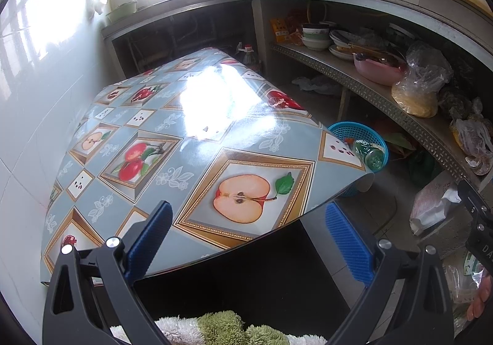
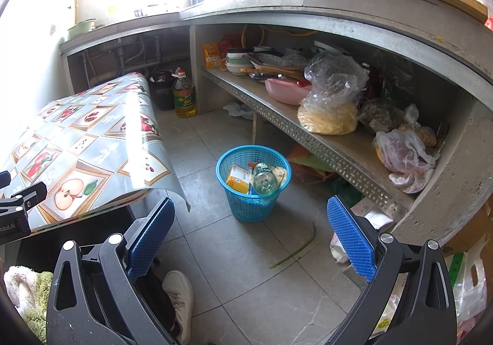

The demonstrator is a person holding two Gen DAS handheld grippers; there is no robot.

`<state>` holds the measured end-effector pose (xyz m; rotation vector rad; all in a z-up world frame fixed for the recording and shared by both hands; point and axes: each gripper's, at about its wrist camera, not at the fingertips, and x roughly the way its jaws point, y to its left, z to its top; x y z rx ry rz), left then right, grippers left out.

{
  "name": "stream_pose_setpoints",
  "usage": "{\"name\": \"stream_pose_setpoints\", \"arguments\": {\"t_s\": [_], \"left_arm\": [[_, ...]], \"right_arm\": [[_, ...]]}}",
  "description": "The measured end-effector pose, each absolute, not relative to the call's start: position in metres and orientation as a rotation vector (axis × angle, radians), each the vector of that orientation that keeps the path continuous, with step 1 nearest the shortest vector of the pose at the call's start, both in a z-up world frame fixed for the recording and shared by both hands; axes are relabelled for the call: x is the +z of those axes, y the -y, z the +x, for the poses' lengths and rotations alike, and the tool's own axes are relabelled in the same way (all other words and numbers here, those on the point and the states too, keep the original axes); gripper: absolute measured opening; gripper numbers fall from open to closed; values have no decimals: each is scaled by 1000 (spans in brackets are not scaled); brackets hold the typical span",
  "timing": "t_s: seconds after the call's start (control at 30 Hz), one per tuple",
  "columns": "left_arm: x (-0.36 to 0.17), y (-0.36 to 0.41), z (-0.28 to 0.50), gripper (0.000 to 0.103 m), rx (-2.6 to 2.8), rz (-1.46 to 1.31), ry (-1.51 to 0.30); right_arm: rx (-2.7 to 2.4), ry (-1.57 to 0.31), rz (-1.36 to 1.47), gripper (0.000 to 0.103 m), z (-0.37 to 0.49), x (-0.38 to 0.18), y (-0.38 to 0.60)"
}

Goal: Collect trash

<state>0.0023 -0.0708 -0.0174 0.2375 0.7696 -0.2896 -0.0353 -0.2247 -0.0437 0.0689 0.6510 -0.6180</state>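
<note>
A blue mesh waste basket (image 2: pixel 252 203) stands on the tiled floor beside the table; in it lie a green bottle (image 2: pixel 264 181), a yellow box (image 2: pixel 238 179) and crumpled paper. The left wrist view shows the same basket (image 1: pixel 346 130) past the table's right corner, with the bottle (image 1: pixel 371 154) inside. My left gripper (image 1: pixel 251 240) is open over the near edge of the table with fruit-print cloth (image 1: pixel 191 135), nothing between its blue pads. My right gripper (image 2: pixel 251 237) is open above the floor, short of the basket, holding nothing. A green stalk (image 2: pixel 294 251) lies on the floor.
A concrete counter with a metal shelf (image 2: pixel 308 135) of bowls and plastic bags curves along the right. An oil bottle (image 2: pixel 184 96) stands under the counter. Bags and packets (image 2: pixel 465 283) litter the floor at right. A person's white shoe (image 2: pixel 181 298) is below my right gripper.
</note>
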Motion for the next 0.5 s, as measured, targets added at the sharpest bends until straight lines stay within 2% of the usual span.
{"name": "stream_pose_setpoints", "arguments": {"t_s": [0.5], "left_arm": [[-21, 71, 4, 97, -290, 233, -787]], "right_arm": [[-618, -650, 69, 95, -36, -44, 224]]}}
